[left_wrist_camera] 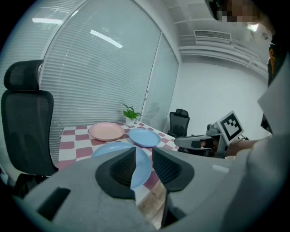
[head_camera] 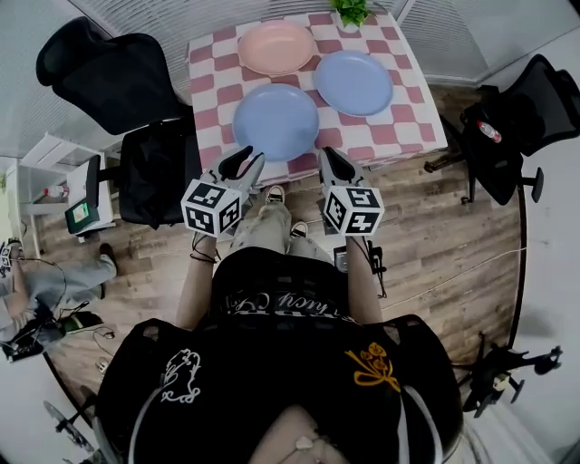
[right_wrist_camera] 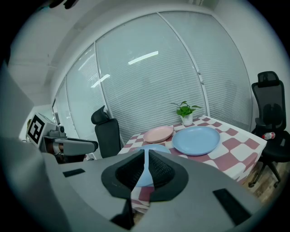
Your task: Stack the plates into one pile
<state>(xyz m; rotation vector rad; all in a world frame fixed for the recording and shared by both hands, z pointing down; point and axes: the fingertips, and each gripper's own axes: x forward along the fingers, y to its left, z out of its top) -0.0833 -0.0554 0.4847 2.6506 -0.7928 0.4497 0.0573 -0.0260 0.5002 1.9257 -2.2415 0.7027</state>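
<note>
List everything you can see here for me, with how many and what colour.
Plates: three, unstacked on the table; near blue plate, far blue plate, pink plate.
Table: one, red-and-white check cloth, ahead of the person.
Potted plant: one, green, table's far edge.
Office chairs: two, black; one left, one right of the table.
Left gripper: one, grey with marker cube; jaws slightly apart, empty, near the table's front edge.
Right gripper: one, grey with marker cube; jaws shut, empty.
</note>
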